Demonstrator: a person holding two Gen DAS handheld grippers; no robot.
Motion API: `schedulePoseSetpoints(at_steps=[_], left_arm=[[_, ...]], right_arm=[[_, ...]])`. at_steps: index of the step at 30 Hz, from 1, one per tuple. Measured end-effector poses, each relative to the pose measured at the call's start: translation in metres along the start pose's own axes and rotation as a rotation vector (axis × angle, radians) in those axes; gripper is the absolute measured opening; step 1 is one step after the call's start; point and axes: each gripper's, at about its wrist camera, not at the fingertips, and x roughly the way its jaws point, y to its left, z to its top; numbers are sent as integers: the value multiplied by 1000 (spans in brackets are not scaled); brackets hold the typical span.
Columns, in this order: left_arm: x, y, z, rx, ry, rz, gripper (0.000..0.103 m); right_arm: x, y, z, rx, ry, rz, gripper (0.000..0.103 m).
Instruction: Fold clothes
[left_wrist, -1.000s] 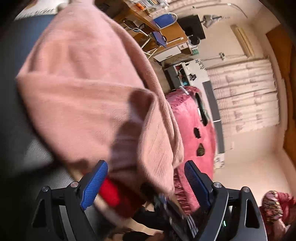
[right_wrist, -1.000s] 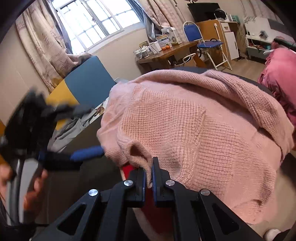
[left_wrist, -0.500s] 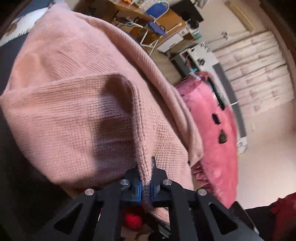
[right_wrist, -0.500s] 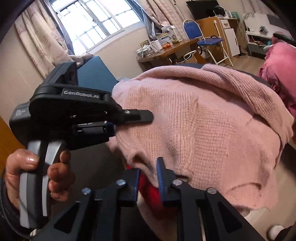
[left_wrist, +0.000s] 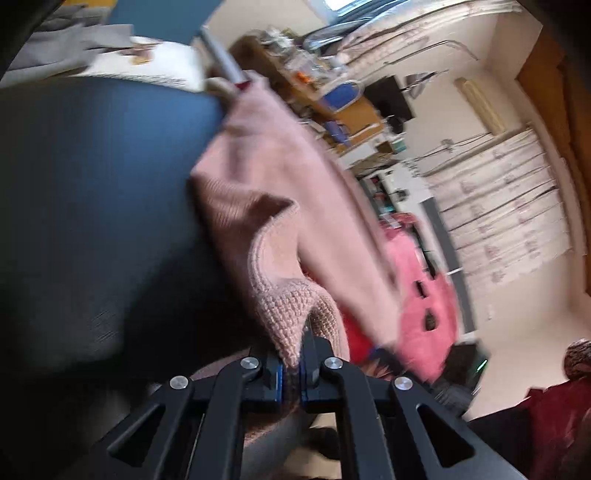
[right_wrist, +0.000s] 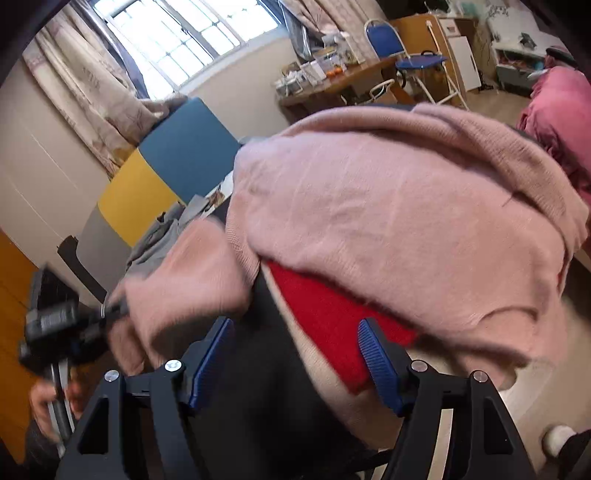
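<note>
Pink knitted sweater (right_wrist: 388, 221) lies heaped over the dark table (left_wrist: 92, 184), its bulk spread across the middle and right of the right wrist view, with one part drawn out toward the left. Beginning at the left of that view, a person's hand (right_wrist: 48, 402) grips the handle of the left gripper (right_wrist: 110, 310), which is blurred; the pulled-out pink cloth reaches to its tip. Behind it stand a chair back (right_wrist: 162, 173) in blue, yellow and grey and a bright window (right_wrist: 184, 40) with pale curtains. In the left wrist view, the left gripper's (left_wrist: 292, 363) jaws are pressed together on a thick ribbed edge of the sweater (left_wrist: 273, 206), and the cloth runs up and away from them over the dark tabletop.

Nearer the middle of the right wrist view, the right gripper (right_wrist: 295, 354) has its blue-padded fingers (right_wrist: 376, 362) spread wide apart and holds nothing; it hangs just before the sweater's near edge. Between and beyond those fingers a red garment (right_wrist: 332, 314) shows from under the pink knit, lying on a pale layer whose kind I cannot tell.

Farther right and back are a wooden desk (right_wrist: 354, 74) with clutter, a blue folding chair (right_wrist: 417, 55), and a bright pink cover (right_wrist: 557, 107) at the right edge.
</note>
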Motion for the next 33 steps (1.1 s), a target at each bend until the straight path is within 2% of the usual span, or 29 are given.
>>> schedulePoseSetpoints(at_steps=[6, 8, 11, 13, 17, 19, 22, 24, 26, 27, 30, 33], left_arm=[[-35, 69, -71, -116, 9, 73, 4], [-42, 74, -87, -113, -3, 101, 4], [-66, 81, -104, -100, -61, 166, 13], [-82, 84, -109, -89, -104, 214, 22], [-105, 83, -99, -14, -178, 261, 33], [-98, 78, -90, 38, -168, 275, 41], [-81, 70, -75, 116, -140, 292, 44], [-61, 64, -65, 161, -103, 295, 44], [-42, 63, -56, 189, -75, 301, 44], [-33, 63, -53, 192, -60, 309, 44], [-14, 56, -42, 237, -60, 316, 44], [4, 46, -32, 280, -40, 332, 45]], right_arm=[[5, 13, -13, 44, 32, 40, 76], [10, 16, -20, 58, 57, 31, 77], [16, 20, -32, 88, 91, 40, 77], [19, 23, -39, 95, 108, 37, 77], [22, 36, -43, 32, 112, -31, 77], [24, 42, -46, 0, 115, -65, 79], [22, 52, -39, -70, 84, -137, 86], [15, 58, -23, -145, 23, -218, 86], [8, 62, -3, -228, -41, -294, 93], [5, 62, 10, -281, -73, -340, 102], [4, 51, 45, -384, -128, -443, 103], [7, 24, 81, -407, -160, -558, 103]])
